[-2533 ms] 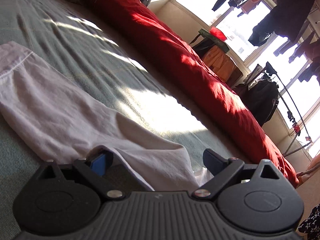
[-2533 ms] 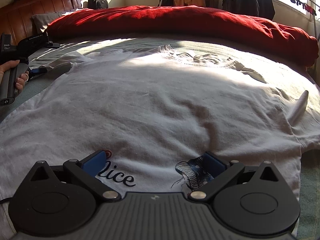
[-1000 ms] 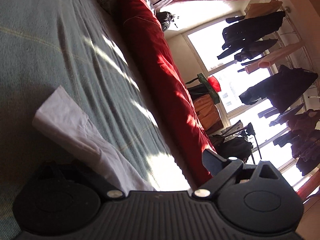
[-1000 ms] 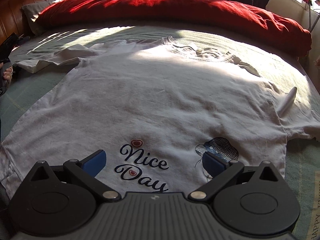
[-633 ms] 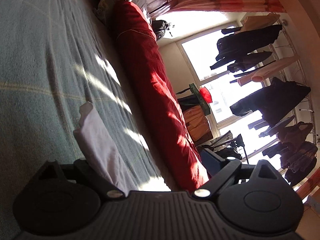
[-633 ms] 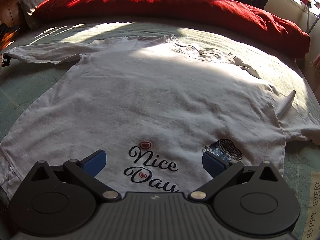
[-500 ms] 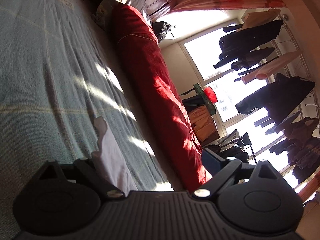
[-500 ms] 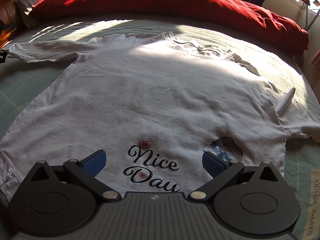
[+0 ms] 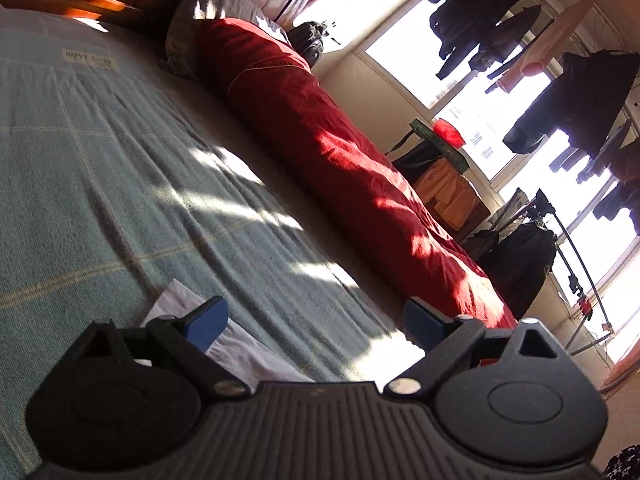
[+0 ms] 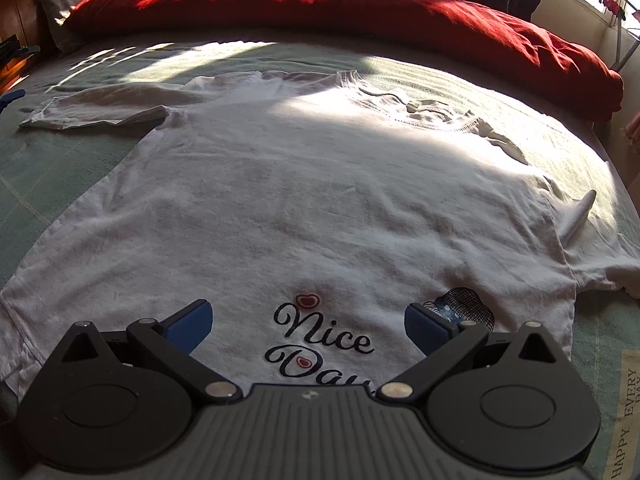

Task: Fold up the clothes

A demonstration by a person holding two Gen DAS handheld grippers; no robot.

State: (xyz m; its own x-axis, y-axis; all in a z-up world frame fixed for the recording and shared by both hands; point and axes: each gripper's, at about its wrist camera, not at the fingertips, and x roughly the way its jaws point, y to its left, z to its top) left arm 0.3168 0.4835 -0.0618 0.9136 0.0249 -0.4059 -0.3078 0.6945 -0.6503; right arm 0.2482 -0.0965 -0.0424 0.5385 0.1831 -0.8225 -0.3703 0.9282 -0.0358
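Hovering over printed hem of white T-shirt, right gripper spread, empty; left gripper spread beside sleeve, bed's headboard end.

White "Nice Day" T-shirt lies spread flat, sleeve outstretched
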